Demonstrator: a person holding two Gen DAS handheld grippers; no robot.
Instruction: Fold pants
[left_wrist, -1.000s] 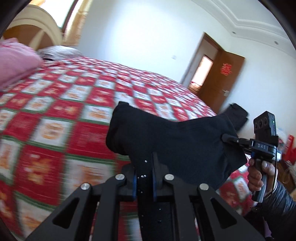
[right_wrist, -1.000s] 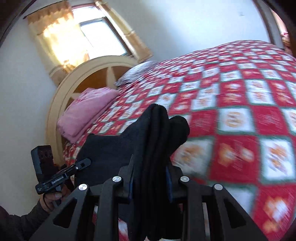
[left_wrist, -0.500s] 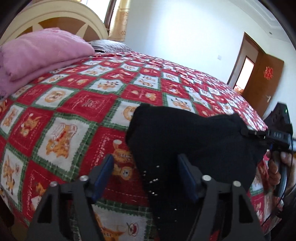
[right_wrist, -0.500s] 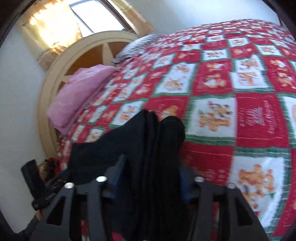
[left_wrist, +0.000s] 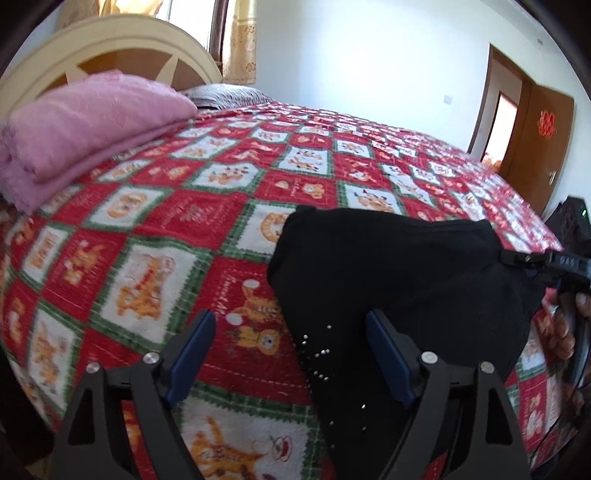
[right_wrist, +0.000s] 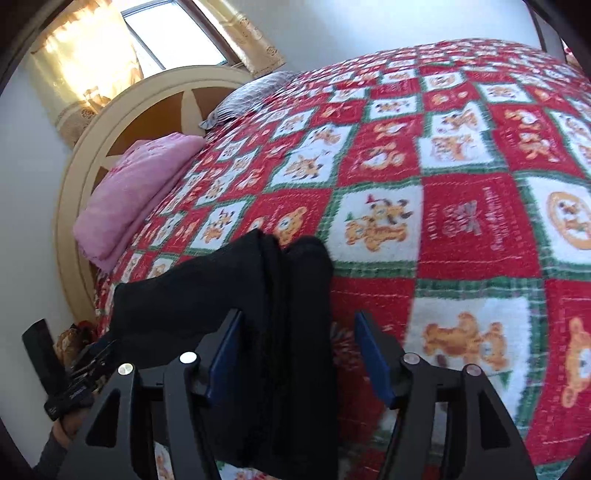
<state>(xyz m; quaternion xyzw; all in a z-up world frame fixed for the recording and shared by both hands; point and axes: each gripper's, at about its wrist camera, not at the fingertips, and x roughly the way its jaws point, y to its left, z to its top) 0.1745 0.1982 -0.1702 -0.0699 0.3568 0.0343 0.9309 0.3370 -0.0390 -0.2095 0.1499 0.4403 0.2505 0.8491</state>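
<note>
The black pants (left_wrist: 388, 273) lie folded in a thick pad on the red checked bedspread (left_wrist: 155, 266). My left gripper (left_wrist: 291, 350) is over their near left corner; its jaws are opening, and the cloth edge lies loose between them, nearer the right pad. In the right wrist view the folded stack (right_wrist: 295, 295) runs between the opening jaws of my right gripper (right_wrist: 299, 350), with a gap beside the right pad. Each view shows the other gripper at the far end of the pants: the right gripper (left_wrist: 508, 257) and the left gripper (right_wrist: 105, 349).
A folded pink blanket (left_wrist: 85, 125) lies at the head of the bed, below a cream arched headboard (right_wrist: 122, 122) and beside a grey pillow (right_wrist: 243, 99). A brown door (left_wrist: 535, 147) stands beyond the bed. A person's hand (left_wrist: 569, 328) holds the right gripper's handle.
Both grippers were shut on the pants, holding them above the bed. They sank to the bedspread and their jaws parted, so the pants now rest on the bed.
</note>
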